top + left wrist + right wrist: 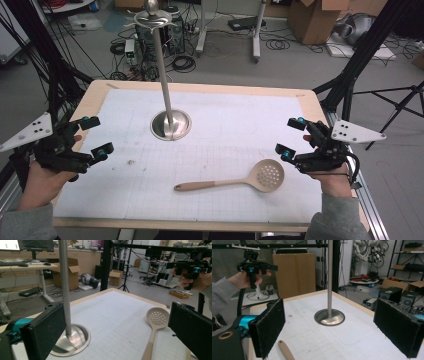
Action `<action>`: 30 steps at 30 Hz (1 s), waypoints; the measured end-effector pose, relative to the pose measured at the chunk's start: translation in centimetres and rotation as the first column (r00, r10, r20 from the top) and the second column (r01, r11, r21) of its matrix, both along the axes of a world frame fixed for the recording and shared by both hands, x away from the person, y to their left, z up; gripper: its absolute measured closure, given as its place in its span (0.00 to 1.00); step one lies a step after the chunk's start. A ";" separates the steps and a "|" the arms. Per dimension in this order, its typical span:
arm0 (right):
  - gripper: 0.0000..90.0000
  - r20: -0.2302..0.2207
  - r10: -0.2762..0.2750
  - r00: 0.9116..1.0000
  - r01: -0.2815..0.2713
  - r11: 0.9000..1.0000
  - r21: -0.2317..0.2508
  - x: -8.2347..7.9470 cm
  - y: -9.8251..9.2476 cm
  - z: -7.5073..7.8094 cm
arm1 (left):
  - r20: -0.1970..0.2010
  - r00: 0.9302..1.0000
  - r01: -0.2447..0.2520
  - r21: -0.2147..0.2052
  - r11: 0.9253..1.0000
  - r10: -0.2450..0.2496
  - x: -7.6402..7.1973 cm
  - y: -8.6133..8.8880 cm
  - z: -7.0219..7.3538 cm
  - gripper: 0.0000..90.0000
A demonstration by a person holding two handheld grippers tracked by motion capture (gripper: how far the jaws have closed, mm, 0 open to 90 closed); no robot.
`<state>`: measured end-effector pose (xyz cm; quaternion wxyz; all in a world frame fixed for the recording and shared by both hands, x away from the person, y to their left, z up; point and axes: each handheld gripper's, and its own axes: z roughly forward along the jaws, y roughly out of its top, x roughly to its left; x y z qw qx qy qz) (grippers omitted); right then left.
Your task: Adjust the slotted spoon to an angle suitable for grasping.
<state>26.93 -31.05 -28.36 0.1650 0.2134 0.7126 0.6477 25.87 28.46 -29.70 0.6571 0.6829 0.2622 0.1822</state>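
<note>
Wooden desk (95,97) with a white grid mat (225,125) on top, and the floor behind is a mess of cables and cardboard boxes (320,17). The slotted spoon (240,181) lies flat near the front edge, nearer the right hand-held gripper (290,136). That one and the left hand-held gripper (96,135) both hover wide open, holding nothing. The metal stand (170,122) sits mid-desk.

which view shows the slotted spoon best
The high view: the whole slotted spoon lies flat on the table, bowl to handle. The left gripper view shows its bowl and part of the handle; the right gripper view shows just the handle tip.
</note>
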 end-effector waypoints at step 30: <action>0.48 -0.102 0.139 0.985 -0.155 0.974 -0.164 0.9 5.2 -2.9 | -0.026 0.999 0.043 0.030 0.999 -0.042 0.2 -1.7 -0.4 0.02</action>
